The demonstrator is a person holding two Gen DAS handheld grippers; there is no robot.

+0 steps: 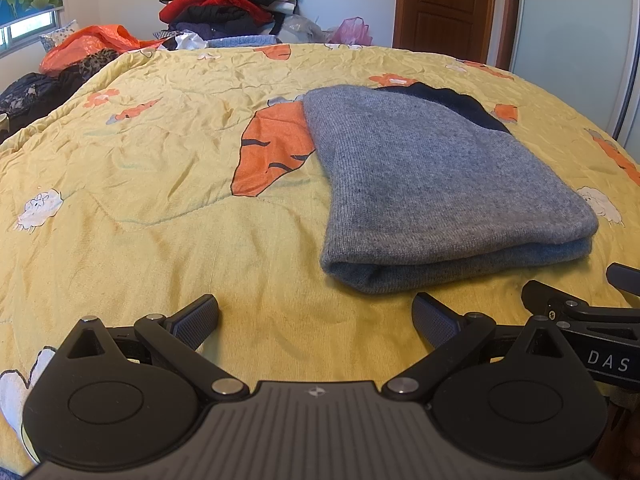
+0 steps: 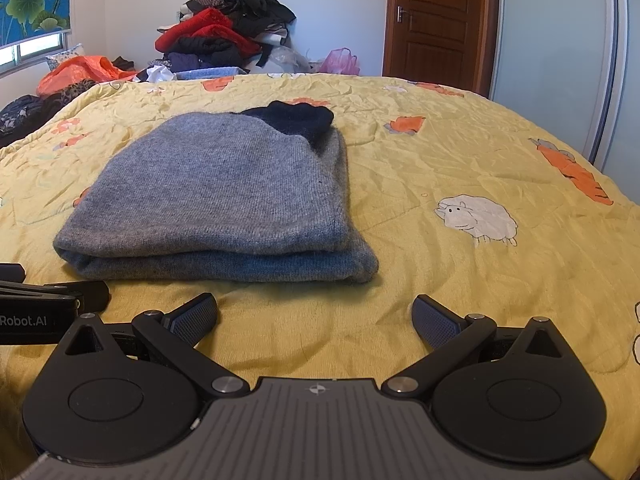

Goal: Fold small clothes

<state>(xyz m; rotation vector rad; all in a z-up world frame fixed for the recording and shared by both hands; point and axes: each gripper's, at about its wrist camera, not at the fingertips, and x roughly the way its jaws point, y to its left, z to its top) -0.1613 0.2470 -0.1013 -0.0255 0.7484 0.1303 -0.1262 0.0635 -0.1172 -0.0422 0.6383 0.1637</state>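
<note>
The grey knit sweater (image 2: pixel 216 196) lies folded on the yellow quilt (image 2: pixel 460 152) of the bed, just ahead of both tools — ahead and to the right of the left tool (image 1: pixel 316 320), ahead and to the left of the right tool (image 2: pixel 316 318). Both tools are spread wide and nothing is held. The fold appears finished. A dark navy part (image 2: pixel 296 120) sits exposed at the far edge; if the near layers were caught singly, the stack would likely be dragged open — the soft knit slides easily on the quilt.

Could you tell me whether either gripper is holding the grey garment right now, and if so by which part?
Nothing is held. The left gripper and right gripper are both open, short of the folded grey garment.
</note>
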